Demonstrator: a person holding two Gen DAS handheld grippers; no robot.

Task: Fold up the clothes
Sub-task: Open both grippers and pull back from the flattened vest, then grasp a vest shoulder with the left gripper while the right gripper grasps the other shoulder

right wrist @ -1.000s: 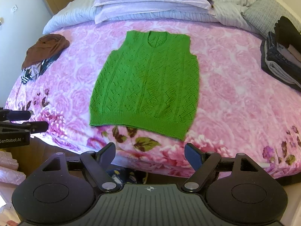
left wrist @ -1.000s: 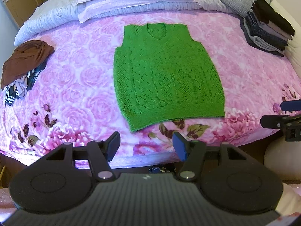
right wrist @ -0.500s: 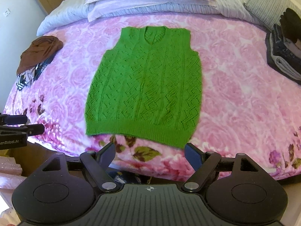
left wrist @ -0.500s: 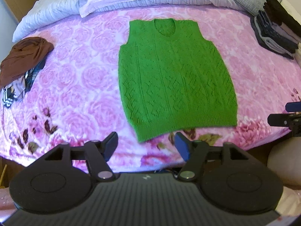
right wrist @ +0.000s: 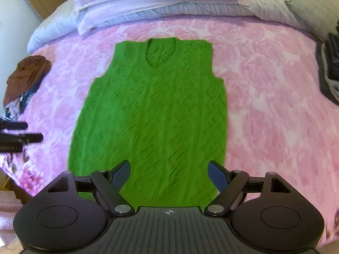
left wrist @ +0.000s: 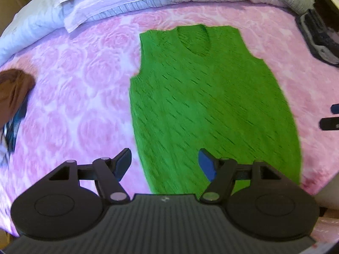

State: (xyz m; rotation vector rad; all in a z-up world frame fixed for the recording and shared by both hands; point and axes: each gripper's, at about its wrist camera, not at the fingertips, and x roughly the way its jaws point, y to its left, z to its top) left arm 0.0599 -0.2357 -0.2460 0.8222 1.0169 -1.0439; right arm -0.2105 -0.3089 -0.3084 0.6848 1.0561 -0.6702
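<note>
A green knitted vest (left wrist: 207,97) lies flat on the pink rose bedspread (left wrist: 80,97), neck toward the pillows and hem toward me. My left gripper (left wrist: 165,165) hangs open above the vest's lower left part, nothing between its fingers. In the right wrist view the same vest (right wrist: 154,114) fills the middle, and my right gripper (right wrist: 168,175) stands open above its lower right part, holding nothing. Each gripper shows at the edge of the other's view: the right gripper (left wrist: 330,118) and the left gripper (right wrist: 19,135). The picture is blurred by motion.
A brown garment on a patterned one (right wrist: 25,76) lies at the bed's left edge. A stack of folded dark clothes (left wrist: 320,36) sits at the right. Pillows and a white quilt (right wrist: 148,2) line the head of the bed.
Both grippers have moved forward and down over the bed, from beyond its foot edge to above the vest's hem. The left jaws stand a little wider than a second ago.
</note>
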